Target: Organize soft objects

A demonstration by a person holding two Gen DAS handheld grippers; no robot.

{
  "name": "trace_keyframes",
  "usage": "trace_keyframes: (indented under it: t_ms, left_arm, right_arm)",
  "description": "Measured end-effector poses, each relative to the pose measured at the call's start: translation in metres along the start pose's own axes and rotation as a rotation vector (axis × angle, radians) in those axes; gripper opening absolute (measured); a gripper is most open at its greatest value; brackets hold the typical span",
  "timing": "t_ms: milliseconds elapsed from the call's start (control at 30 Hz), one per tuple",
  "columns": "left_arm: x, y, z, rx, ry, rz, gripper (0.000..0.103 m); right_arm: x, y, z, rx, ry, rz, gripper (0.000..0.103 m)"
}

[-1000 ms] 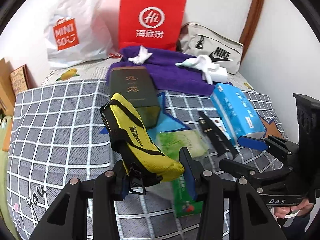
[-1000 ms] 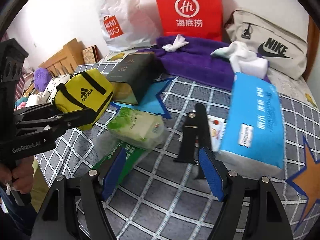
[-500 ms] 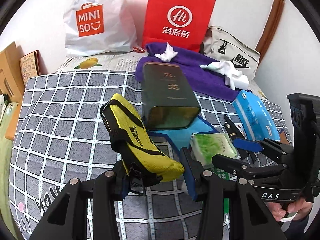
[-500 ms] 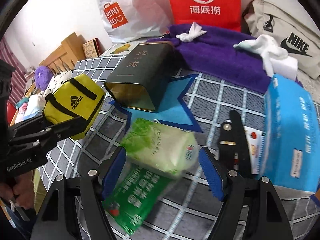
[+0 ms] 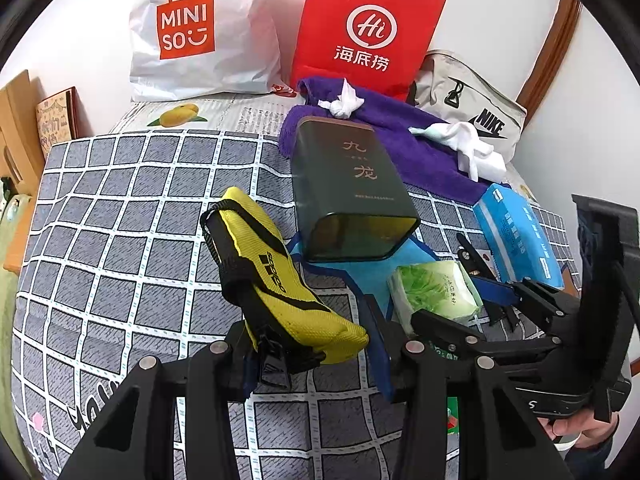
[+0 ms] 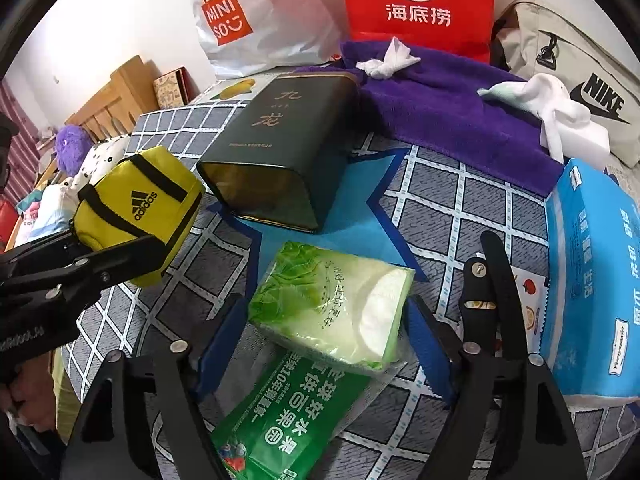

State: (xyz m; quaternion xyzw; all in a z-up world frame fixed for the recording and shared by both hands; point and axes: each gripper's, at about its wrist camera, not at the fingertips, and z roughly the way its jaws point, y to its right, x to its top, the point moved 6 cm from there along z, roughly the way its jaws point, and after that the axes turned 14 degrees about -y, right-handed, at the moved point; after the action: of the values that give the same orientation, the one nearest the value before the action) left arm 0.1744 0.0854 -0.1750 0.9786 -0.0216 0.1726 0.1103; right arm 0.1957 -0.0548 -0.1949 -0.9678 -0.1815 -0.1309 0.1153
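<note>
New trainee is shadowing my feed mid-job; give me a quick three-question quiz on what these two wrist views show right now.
1. True or false: the left gripper is holding the yellow pouch.
2. What lies between the right gripper's fingers? A) green tissue pack B) blue tissue pack C) dark tin
3. Fill in: the dark tin lies on its side with its open end toward the ____.

Key: 1 true; 2 A, with the pads apparently not yet pressing it; 3 cameras.
</note>
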Motion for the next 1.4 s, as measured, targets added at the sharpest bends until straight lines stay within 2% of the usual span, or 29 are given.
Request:
trace_keyframes:
  t_ms: [133, 300, 400, 467, 600, 733, 767, 800, 867, 1400]
  left_arm:
    - [0.003, 0.002, -0.001, -0.001, -0.005, 0.006, 0.042]
    - [0.006, 0.008, -0.004, -0.006, -0.005, 0.015, 0.042]
    - [0.007, 0.010, -0.001, -0.009, -0.011, 0.016, 0.042]
    - [0.006, 0.010, 0.002, -0.011, -0.021, 0.012, 0.042]
    - [0.004, 0.010, 0.006, -0.025, -0.031, 0.011, 0.042]
    - [0.004, 0.007, 0.006, -0.025, -0.034, 0.006, 0.042]
    - [0.004, 0.007, 0.006, -0.024, -0.033, 0.005, 0.042]
    - [0.004, 0.006, 0.005, -0.023, -0.033, 0.005, 0.042]
    - [0.006, 0.005, 0.003, -0.022, -0.028, 0.001, 0.042]
    - [0.033, 0.019, -0.036, -0.037, 0.039, 0.033, 0.042]
  right_arm:
    - [-0.003, 0.005, -0.014, 0.009, 0.008, 0.002, 0.069]
    - [-0.009, 0.013, -0.023, 0.018, -0.004, 0.016, 0.069]
    - [-0.013, 0.015, -0.017, 0.008, -0.032, 0.023, 0.071]
    - [-0.014, 0.014, -0.012, -0.001, -0.037, 0.024, 0.078]
    - [-0.015, 0.009, 0.000, -0.026, -0.049, 0.022, 0.084]
    - [-0.013, 0.009, 0.006, -0.034, -0.037, 0.030, 0.084]
    - [-0.013, 0.010, 0.005, -0.032, -0.033, 0.032, 0.079]
    - [-0.013, 0.011, 0.003, -0.024, -0.028, 0.035, 0.079]
    - [-0.012, 0.014, -0.003, -0.008, -0.016, 0.042, 0.077]
    - [0.001, 0.042, -0.087, -0.047, 0.118, 0.054, 0.077]
